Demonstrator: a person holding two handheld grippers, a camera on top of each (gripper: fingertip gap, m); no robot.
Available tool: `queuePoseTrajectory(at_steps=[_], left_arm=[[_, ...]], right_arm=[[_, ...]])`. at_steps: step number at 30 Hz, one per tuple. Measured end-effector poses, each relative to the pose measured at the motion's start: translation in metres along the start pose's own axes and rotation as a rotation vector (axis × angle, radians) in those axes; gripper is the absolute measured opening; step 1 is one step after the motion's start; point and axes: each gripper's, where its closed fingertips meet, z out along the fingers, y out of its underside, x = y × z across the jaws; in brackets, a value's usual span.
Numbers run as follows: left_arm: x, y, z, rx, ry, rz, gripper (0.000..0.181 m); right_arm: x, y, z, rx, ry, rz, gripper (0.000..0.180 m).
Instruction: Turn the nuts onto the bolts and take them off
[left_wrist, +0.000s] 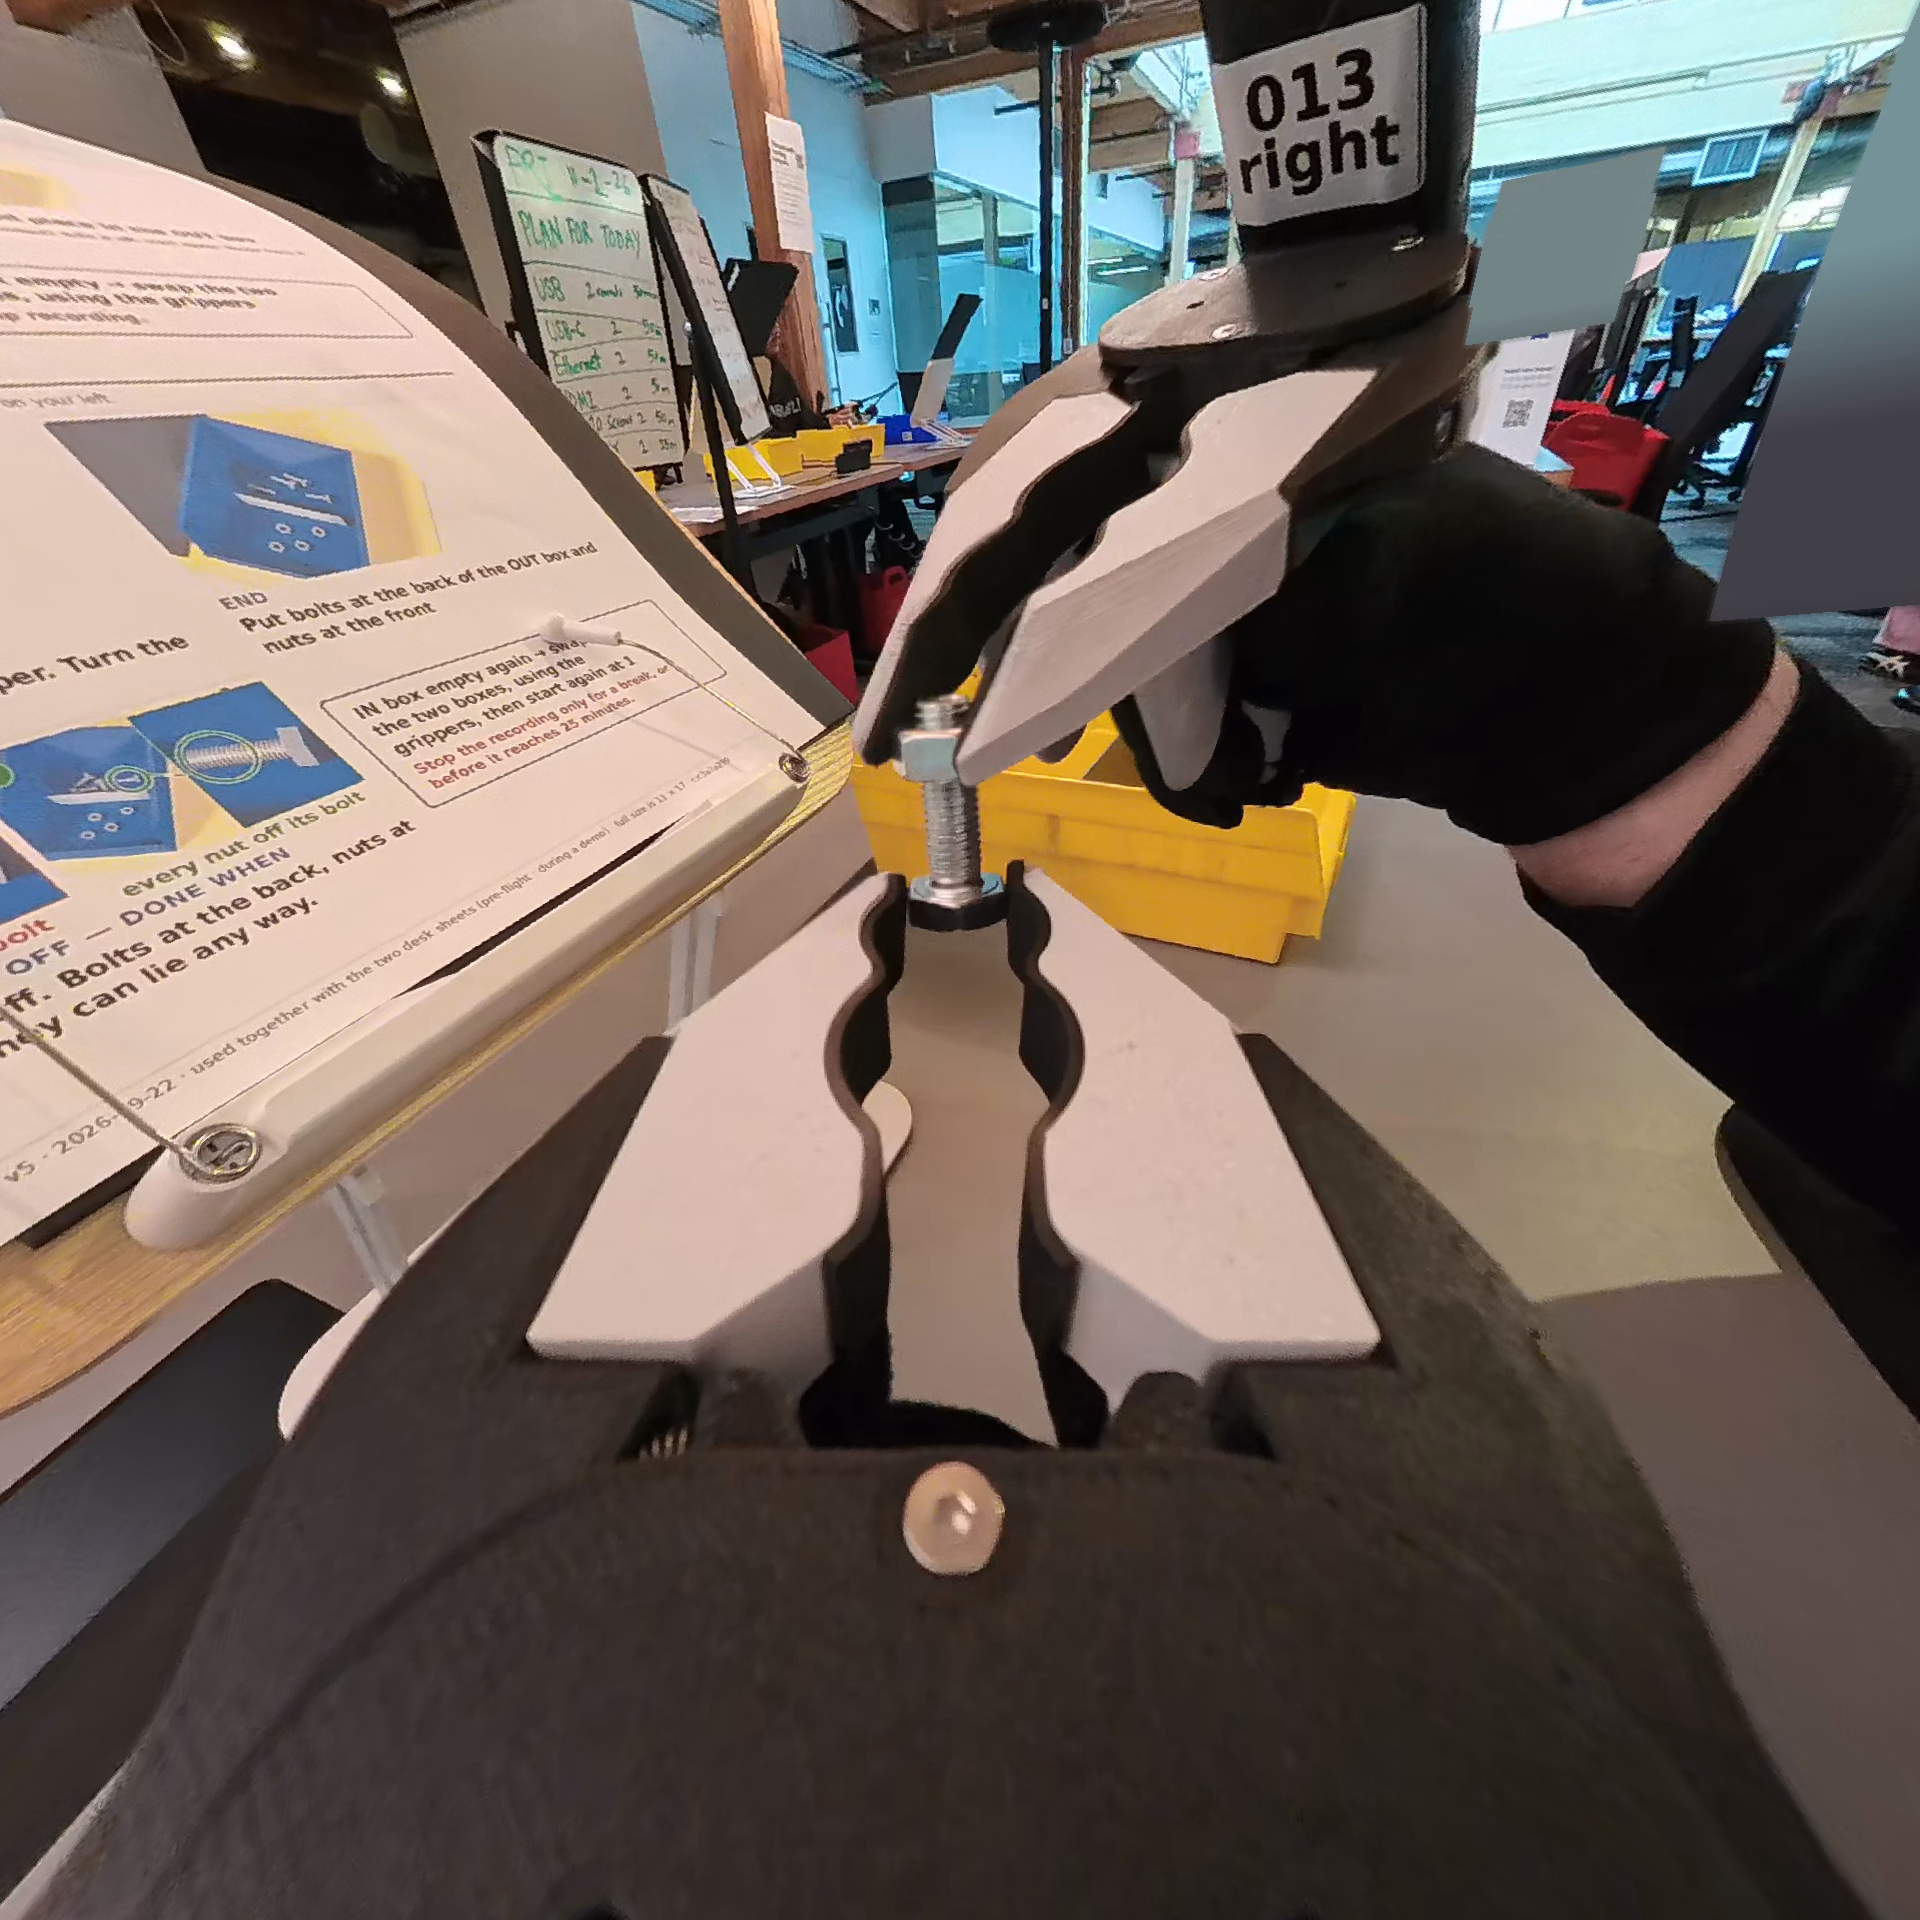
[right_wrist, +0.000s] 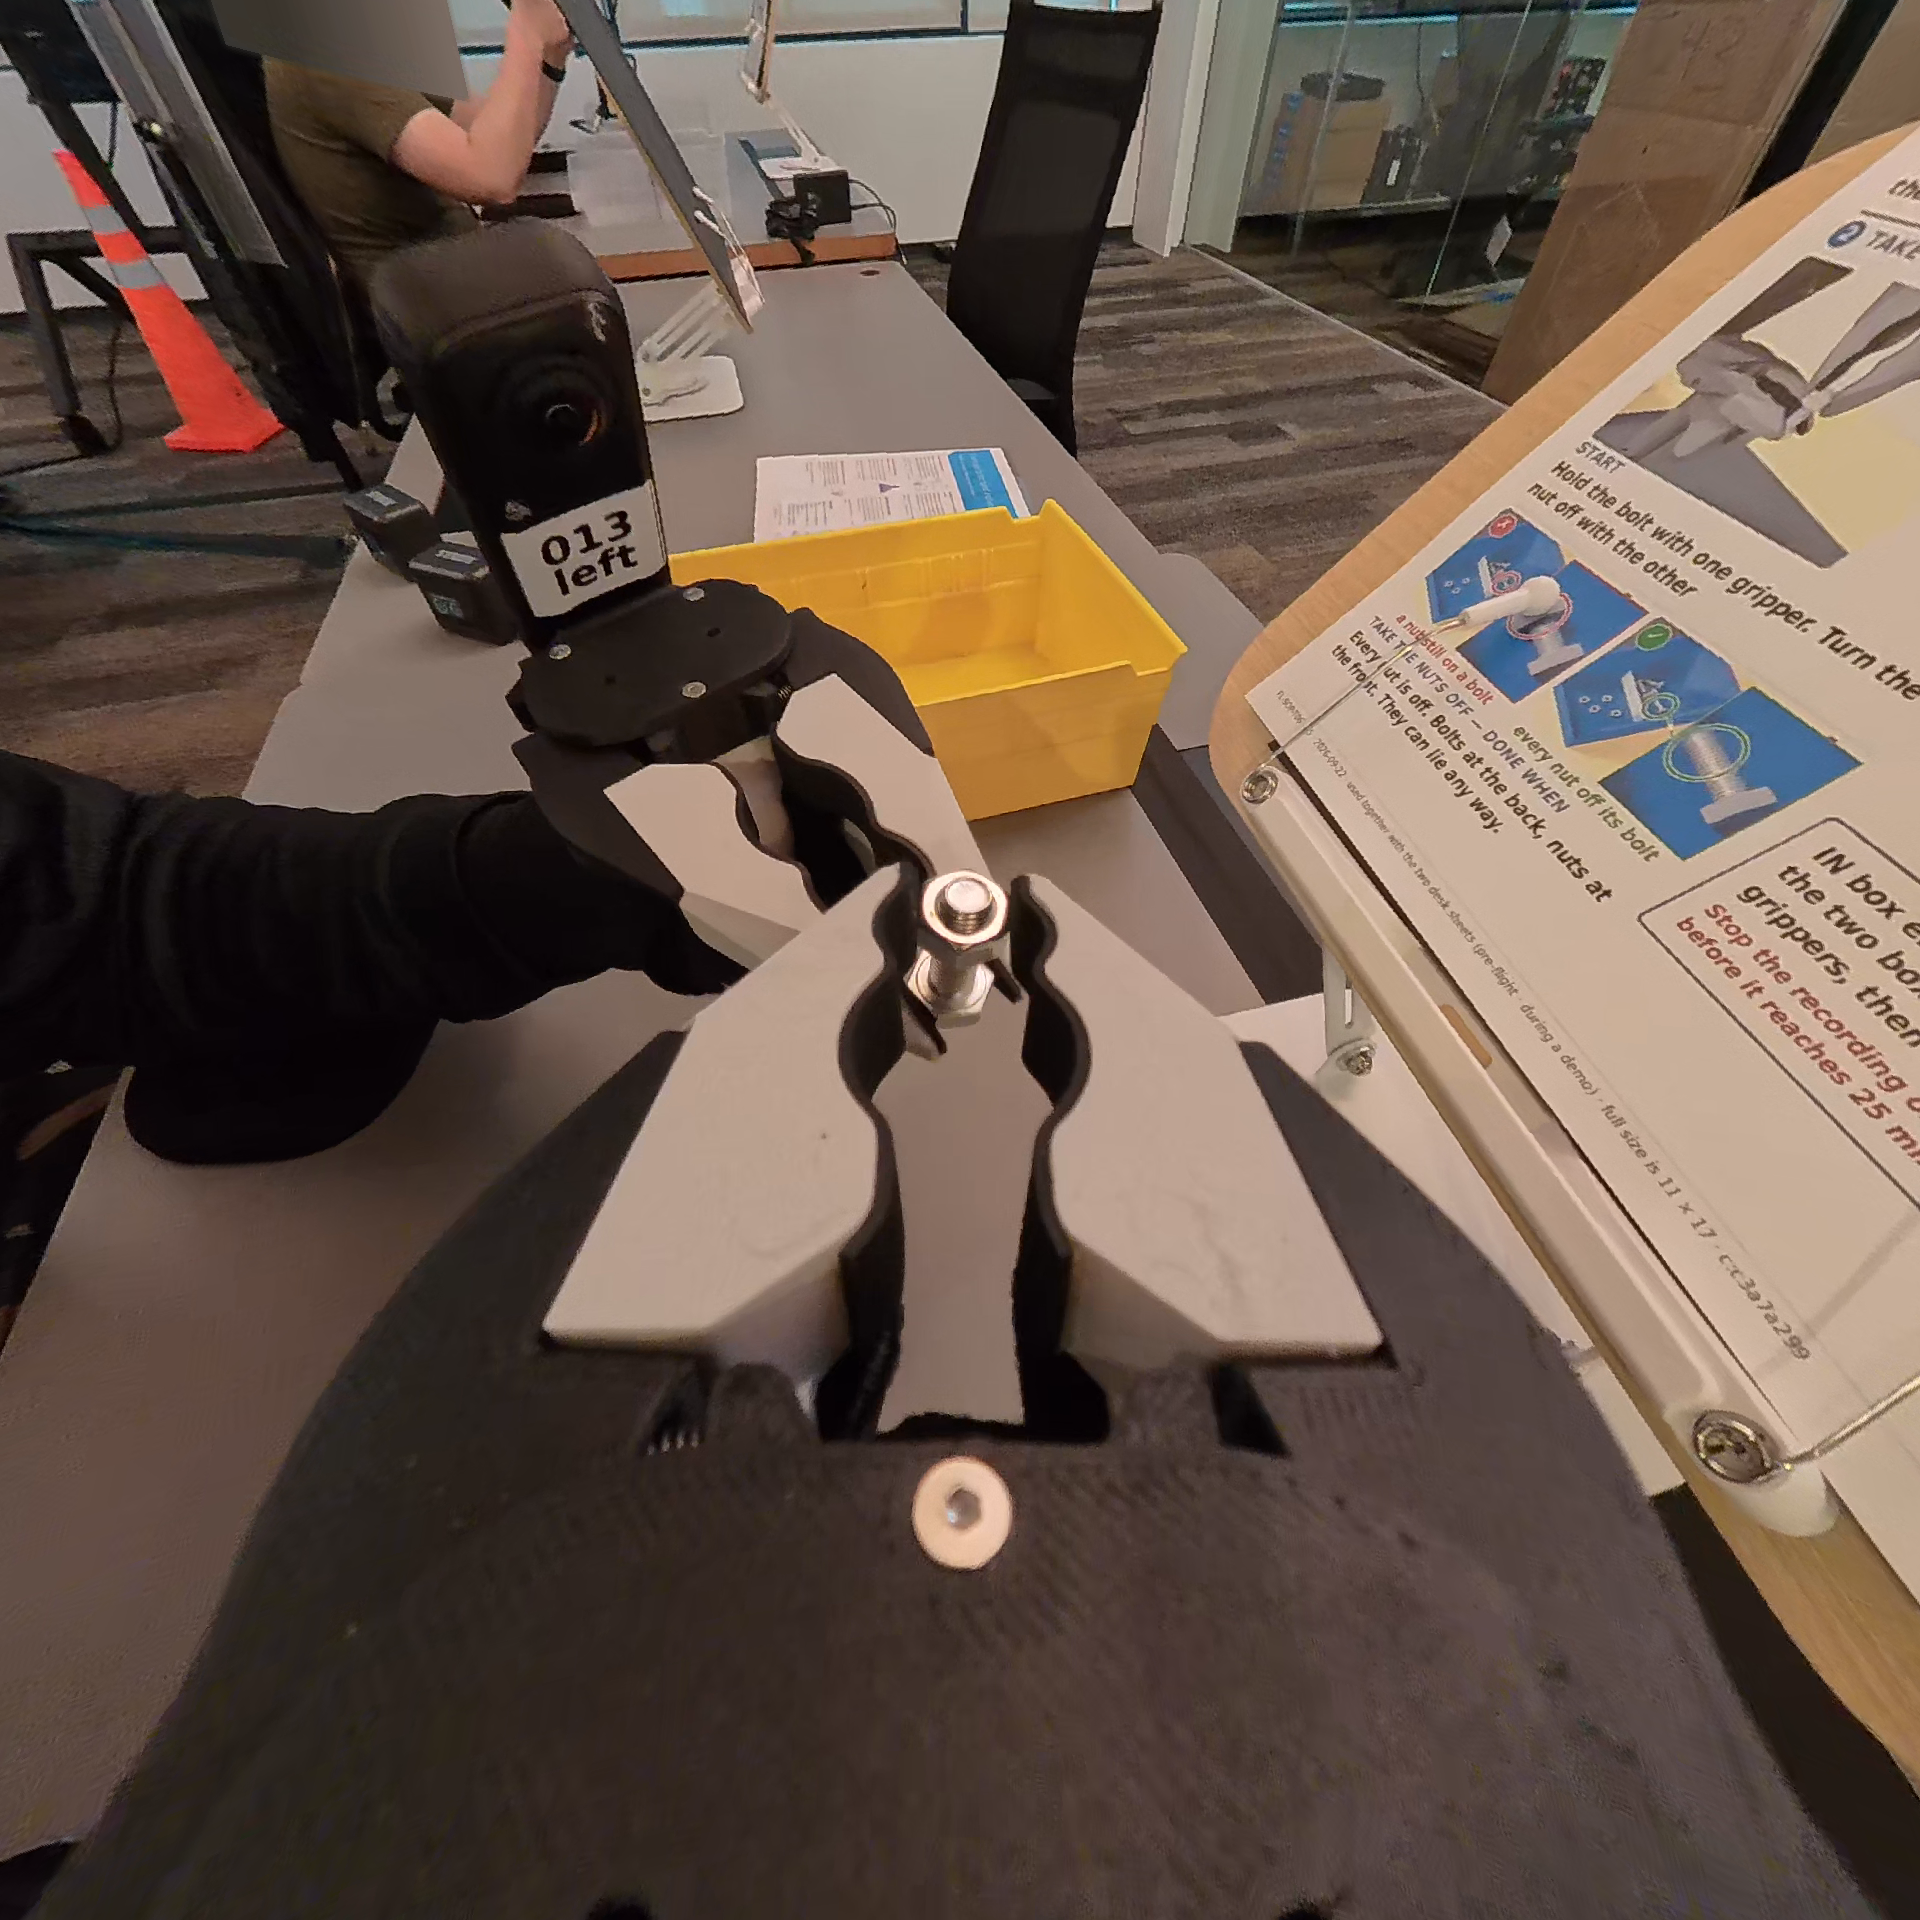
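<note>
A silver bolt (left_wrist: 951, 831) stands upright above the grey table. My left gripper (left_wrist: 956, 902) is shut on the bolt's hex head at its fingertips. My right gripper (left_wrist: 928, 750) comes down from above and is shut on the silver nut (left_wrist: 932, 750), which sits near the top of the thread. In the right wrist view the nut (right_wrist: 964, 914) is between my right gripper's (right_wrist: 961, 920) tips, with the bolt (right_wrist: 948, 987) running down and away to its head. The left gripper (right_wrist: 821, 831) shows behind it, held by a black-gloved hand.
A yellow bin (right_wrist: 977, 655) (left_wrist: 1122, 842) stands on the grey table (right_wrist: 364, 1299) just beyond the grippers. A tilted wooden board with an instruction sheet (left_wrist: 312, 675) (right_wrist: 1610, 831) stands close beside them. A person sits at a far desk (right_wrist: 395, 156). My left and right fingertips are right by each other.
</note>
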Motion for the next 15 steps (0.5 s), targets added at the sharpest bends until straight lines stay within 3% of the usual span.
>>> queuePoseTrajectory(at_steps=[15], left_arm=[[-0.0005, 0.0043, 0.0024, -0.012, 0.000, -0.013, 0.018]], right_arm=[[0.0021, 0.0014, 0.0050, -0.016, 0.017, 0.018, 0.015]])
